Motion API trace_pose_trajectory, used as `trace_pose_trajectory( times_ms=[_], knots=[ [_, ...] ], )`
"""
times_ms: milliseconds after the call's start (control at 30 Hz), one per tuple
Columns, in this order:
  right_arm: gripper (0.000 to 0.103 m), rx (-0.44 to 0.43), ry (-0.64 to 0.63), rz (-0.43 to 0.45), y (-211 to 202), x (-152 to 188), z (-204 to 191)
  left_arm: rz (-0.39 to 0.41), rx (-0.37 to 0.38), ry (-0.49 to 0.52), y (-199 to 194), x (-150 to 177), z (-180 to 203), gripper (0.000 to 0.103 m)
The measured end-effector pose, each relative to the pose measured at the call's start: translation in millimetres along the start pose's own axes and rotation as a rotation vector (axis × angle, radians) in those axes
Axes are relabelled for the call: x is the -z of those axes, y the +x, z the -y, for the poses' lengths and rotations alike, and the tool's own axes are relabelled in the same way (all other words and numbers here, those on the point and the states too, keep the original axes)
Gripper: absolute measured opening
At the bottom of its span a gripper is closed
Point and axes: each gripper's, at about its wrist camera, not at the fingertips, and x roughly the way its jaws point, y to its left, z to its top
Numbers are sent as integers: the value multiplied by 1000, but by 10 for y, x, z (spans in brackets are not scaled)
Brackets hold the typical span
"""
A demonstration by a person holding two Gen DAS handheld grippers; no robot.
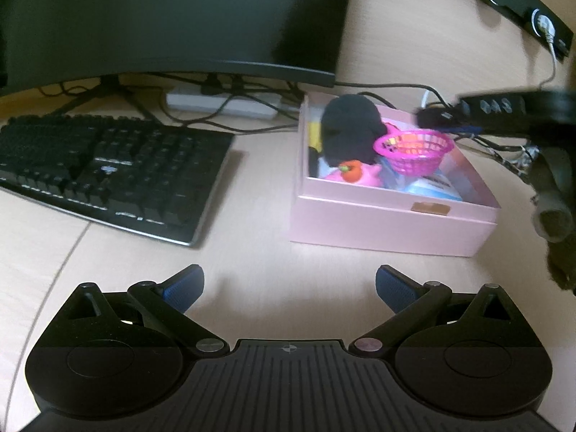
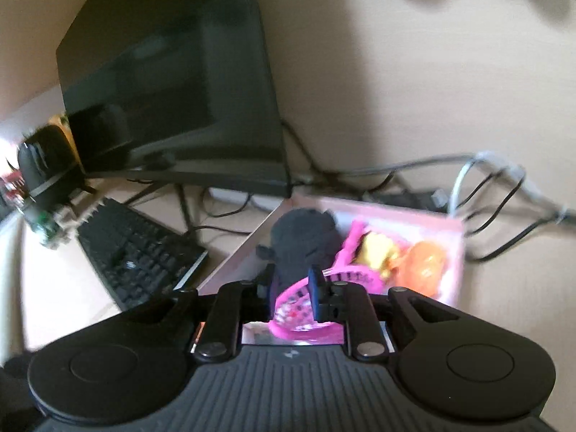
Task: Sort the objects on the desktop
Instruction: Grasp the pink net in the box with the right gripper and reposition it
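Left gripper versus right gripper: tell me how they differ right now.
The left gripper is wide open with nothing between its pads, over bare desk; the right gripper is nearly closed on the pink basket's rim, over the pink box. Both have blue pads.

Both wrist views toward pink box

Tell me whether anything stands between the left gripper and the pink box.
Nothing visible does. Only bare desk lies between the open left gripper and the box. The keyboard sits off to the left, clear of that path.
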Motion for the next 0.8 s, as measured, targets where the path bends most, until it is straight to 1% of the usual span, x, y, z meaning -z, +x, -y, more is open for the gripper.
trace_pose_trajectory(
  times_ms=[67, 100, 133, 167, 200, 233, 267, 300, 333, 400, 500, 567, 633, 700, 733, 800],
  knots=[
    [33, 128, -23, 11, -47, 41, 14, 6, -17, -16, -31, 5, -53, 103],
    [33, 174, -15, 1, -27, 59, 48, 8, -27, -24, -47, 7, -80, 103],
    [33, 201, 21, -22, 11, 71, 114, 9, -35, -30, -59, 8, -104, 103],
    [33, 199, 67, -57, 60, 68, 180, 9, -42, -35, -71, 10, -122, 103],
    [28, 180, 112, -89, 106, 64, 227, 10, -47, -39, -82, 11, -137, 103],
    [26, 142, 147, -110, 139, 62, 243, 12, -52, -42, -95, 12, -148, 103],
    [24, 86, 162, -119, 158, 61, 222, 13, -56, -44, -105, 14, -156, 103],
    [24, 28, 155, -121, 165, 53, 153, 14, -61, -45, -111, 13, -164, 103],
    [25, 4, 134, -120, 174, 48, 66, 15, -64, -47, -118, 14, -168, 103],
    [25, -17, 87, -107, 159, 59, -87, 16, -68, -50, -131, 22, -177, 103],
    [27, 39, -6, -77, 118, 84, -254, 14, -72, -57, -143, 55, -182, 103],
    [27, 48, -29, -64, 85, 92, -294, 6, -74, -63, -143, 82, -183, 103],
    [29, 59, -7, -75, 96, 73, -274, 3, -75, -69, -147, 98, -191, 103],
    [36, 77, 26, -77, 76, 48, -223, 5, -76, -73, -170, 110, -200, 103],
    [38, 79, 40, -76, 59, 53, -200, 8, -78, -75, -181, 111, -208, 103],
    [46, 77, 70, -68, 9, 45, -134, 11, -85, -80, -196, 109, -227, 103]
  ],
)
